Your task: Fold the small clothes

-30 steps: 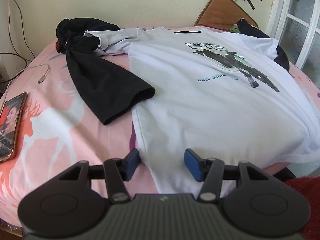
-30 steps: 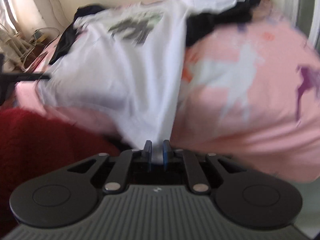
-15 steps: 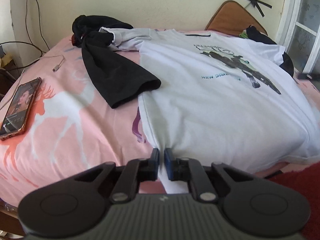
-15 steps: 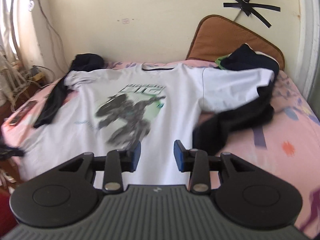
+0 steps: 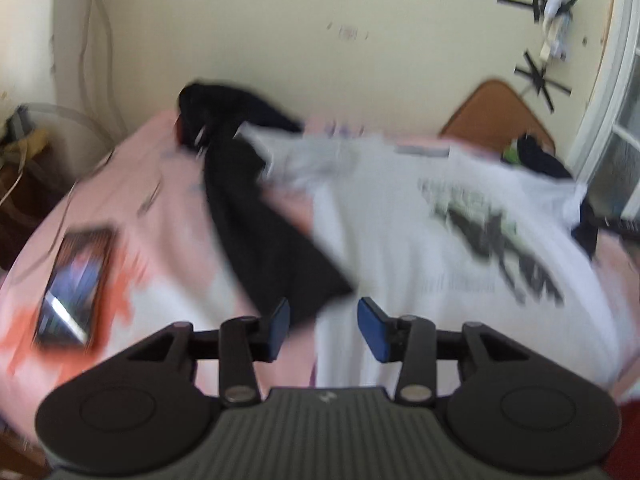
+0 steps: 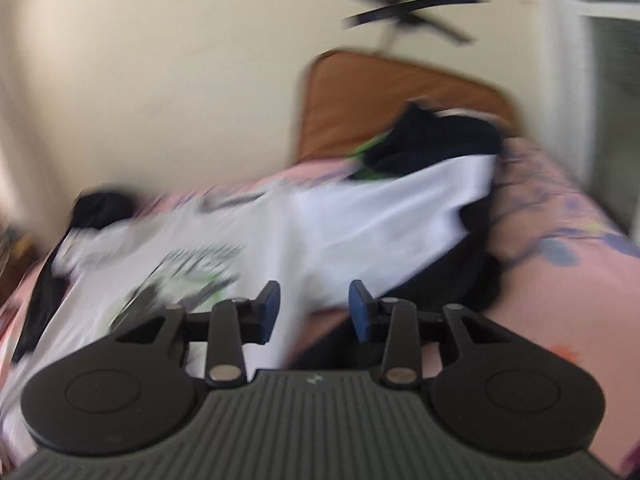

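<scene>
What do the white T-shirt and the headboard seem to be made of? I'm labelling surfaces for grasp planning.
The white T-shirt looks like soft matte knit fabric, probably cotton: it drapes limply over the bed and carries a dark printed graphic. The headboard looks like brown wood or wood-look laminate, rigid with a smooth curved edge; blur hides any grain, so which one stays open.
</scene>
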{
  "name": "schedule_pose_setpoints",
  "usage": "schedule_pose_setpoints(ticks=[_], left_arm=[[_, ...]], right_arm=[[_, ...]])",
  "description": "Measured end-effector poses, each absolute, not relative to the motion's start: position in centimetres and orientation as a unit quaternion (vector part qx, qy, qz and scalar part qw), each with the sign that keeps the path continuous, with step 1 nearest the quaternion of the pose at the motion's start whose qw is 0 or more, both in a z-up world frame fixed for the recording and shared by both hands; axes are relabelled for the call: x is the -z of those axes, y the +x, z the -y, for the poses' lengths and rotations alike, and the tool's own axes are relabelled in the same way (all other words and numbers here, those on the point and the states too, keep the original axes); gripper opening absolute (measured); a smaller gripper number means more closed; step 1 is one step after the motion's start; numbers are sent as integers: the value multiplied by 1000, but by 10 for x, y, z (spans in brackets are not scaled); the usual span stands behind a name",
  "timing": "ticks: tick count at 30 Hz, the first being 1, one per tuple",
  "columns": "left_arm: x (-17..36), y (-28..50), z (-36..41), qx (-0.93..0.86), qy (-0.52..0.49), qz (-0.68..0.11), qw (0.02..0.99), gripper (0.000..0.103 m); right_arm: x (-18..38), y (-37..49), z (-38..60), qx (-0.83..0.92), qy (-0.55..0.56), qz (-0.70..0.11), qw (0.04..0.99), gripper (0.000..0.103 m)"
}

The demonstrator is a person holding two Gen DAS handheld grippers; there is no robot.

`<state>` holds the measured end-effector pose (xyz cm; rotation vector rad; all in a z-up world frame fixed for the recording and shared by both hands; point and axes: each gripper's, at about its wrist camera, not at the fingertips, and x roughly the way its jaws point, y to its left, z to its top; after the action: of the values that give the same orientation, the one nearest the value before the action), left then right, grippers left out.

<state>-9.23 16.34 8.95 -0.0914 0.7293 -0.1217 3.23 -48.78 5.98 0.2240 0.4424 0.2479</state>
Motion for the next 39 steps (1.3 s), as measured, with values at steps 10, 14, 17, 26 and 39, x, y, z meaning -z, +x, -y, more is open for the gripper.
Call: schedule_pose_setpoints(ticks=[10,14,17,26,39], left_arm=[[-38,55,-61,147,7,-362,921,48],[-20,95,-42,152,-11,-383,911,48],[-9,109,-37,150,-10,-398,905,48],[7,98,-32,171,14,-336,926,72],[6,108,-83,218,-154,-340,902,76]], right_arm=[[-39,64,550,1,181,-235,955,67],[-36,87,547,-26,178,-258,949,7],[-68,88,573,20,190,-205,960,7],[-180,97,502,-225,234,-235,916,8],[-207,142,346,-302,104,-240,917,53]])
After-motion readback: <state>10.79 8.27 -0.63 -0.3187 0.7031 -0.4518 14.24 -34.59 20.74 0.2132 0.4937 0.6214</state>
